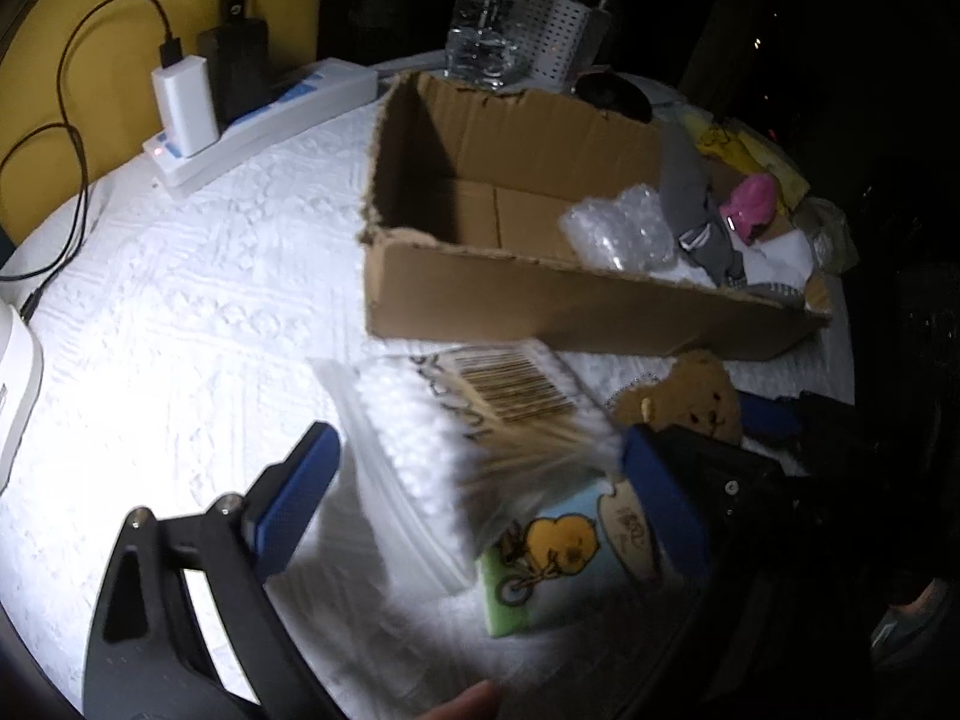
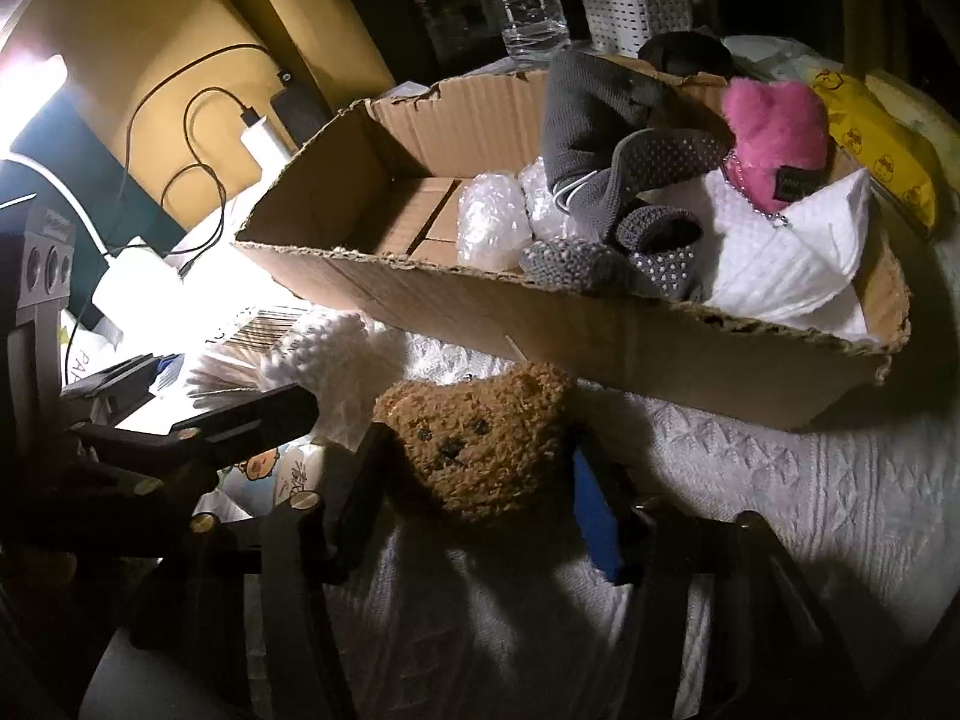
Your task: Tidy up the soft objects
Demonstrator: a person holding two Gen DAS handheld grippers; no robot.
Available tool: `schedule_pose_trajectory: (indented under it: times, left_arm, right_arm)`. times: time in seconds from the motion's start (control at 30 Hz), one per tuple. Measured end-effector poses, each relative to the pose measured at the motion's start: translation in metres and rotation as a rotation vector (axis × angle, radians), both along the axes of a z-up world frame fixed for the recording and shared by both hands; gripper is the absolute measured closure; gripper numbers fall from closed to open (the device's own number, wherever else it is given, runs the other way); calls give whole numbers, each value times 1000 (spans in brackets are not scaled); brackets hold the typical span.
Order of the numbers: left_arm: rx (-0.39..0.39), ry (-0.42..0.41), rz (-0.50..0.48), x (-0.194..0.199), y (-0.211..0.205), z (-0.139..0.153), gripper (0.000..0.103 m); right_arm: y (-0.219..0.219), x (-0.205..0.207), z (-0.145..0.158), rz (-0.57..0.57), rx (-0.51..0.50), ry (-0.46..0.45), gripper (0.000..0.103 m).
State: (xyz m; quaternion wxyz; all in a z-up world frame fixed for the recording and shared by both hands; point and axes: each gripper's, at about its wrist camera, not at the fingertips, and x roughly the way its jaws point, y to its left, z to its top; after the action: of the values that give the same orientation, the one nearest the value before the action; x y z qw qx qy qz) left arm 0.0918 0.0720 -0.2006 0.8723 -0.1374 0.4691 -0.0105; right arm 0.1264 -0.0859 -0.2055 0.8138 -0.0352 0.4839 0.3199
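Note:
A brown plush bear (image 2: pixel 474 420) lies on the white cloth in front of the cardboard box (image 2: pixel 600 348). My right gripper (image 2: pixel 480 462) has its fingers against both sides of the bear. The bear (image 1: pixel 690 402) also shows at the right of the left wrist view. My left gripper (image 1: pixel 477 438) stands wide open over a clear bag of cotton swabs (image 1: pixel 480 396) and a tissue pack with a yellow chick (image 1: pixel 558 558), its blue pads clear of both. Inside the box lie bubble wrap (image 2: pixel 492 222), grey socks (image 2: pixel 600 138), a pink plush heart (image 2: pixel 774 132) and a white cloth (image 2: pixel 780 264).
A power strip (image 1: pixel 258 126) with chargers and cables sits at the back left. A water bottle (image 1: pixel 486 30) and a white perforated basket (image 1: pixel 558 36) stand behind the box. A yellow packet (image 2: pixel 882 144) lies to the box's right. The table edge is dark on the right.

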Motion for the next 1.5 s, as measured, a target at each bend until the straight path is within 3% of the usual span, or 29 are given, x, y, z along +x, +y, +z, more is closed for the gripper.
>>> schedule_pose_trajectory:
  times: [0.13,0.5,0.7,1.5]
  left_arm:
    - [7,-4,-10,3,-5,5,7]
    - [84,47,-26,14,-17,-7,8]
    - [113,26,-59,9,-24,-4,19]
    - [86,-126,-100,-27,-37,61,22]
  right_arm:
    - [-3,-2,2,7,-1,-7,52]
    - [-36,-5,16,-39,13,-38,52]
    - [-45,-10,24,-48,31,-53,52]
    - [-66,-30,66,-68,68,-135,52]
